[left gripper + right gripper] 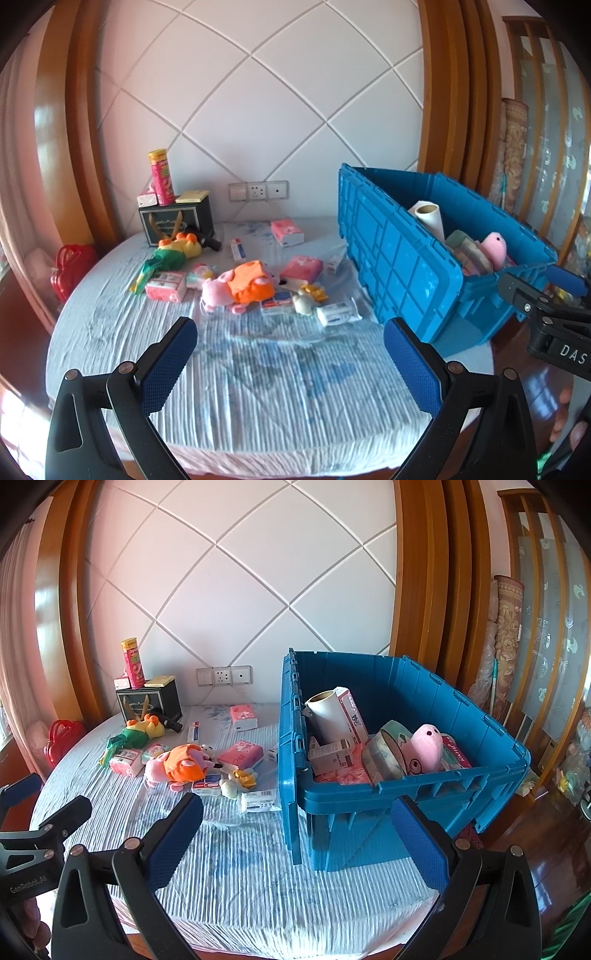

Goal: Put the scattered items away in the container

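Blue-padded left gripper (290,363) & right gripper (297,843) both spread wide, apparently touching nothing.

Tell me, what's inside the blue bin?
In the blue bin: a white paper roll, small boxes, a pink plush and a patterned tin. Whatever lies beneath them is covered.

Blue crate (406,786) stands open at the bed's right, part-filled — pink plush, paper roll; toys and tissue packs (243,284) lie scattered left.
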The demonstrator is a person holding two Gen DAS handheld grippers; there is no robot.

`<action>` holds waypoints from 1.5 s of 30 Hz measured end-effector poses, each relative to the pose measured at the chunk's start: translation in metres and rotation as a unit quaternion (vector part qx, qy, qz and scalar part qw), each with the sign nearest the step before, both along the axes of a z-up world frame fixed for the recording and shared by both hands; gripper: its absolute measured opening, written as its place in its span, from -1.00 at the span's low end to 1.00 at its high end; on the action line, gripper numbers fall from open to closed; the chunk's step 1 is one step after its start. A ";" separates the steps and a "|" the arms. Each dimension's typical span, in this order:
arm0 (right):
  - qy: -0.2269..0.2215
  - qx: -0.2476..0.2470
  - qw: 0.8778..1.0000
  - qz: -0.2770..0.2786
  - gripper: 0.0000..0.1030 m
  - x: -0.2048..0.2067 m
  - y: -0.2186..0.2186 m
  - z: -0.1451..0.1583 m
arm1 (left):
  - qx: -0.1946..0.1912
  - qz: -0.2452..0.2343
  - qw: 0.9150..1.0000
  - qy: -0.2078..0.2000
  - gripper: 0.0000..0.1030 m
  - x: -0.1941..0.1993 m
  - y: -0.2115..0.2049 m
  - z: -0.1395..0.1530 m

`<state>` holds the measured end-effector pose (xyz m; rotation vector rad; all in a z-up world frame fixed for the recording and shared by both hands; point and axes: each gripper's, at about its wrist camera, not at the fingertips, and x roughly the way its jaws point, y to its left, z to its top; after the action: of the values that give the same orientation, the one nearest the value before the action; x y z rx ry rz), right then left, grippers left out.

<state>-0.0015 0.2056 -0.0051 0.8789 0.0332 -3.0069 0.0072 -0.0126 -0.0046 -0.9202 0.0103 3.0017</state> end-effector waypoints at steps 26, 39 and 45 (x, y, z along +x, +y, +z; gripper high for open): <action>0.005 0.009 1.000 -0.001 1.00 0.014 -0.032 0.003 | 0.000 -0.011 1.000 0.008 0.99 0.016 -0.024 -0.001; -0.018 0.023 0.999 0.042 1.00 -0.015 -0.068 -0.021 | 0.003 0.016 0.999 -0.037 0.99 -0.011 -0.059 -0.044; -0.019 0.010 0.994 0.108 1.00 -0.076 -0.102 -0.041 | 0.016 0.076 0.994 -0.081 0.99 -0.063 -0.104 -0.084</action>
<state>-0.0778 0.1035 -0.0464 0.8724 0.1497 -2.7932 -0.0554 -0.1167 -0.0882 -1.2093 -0.1134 3.0405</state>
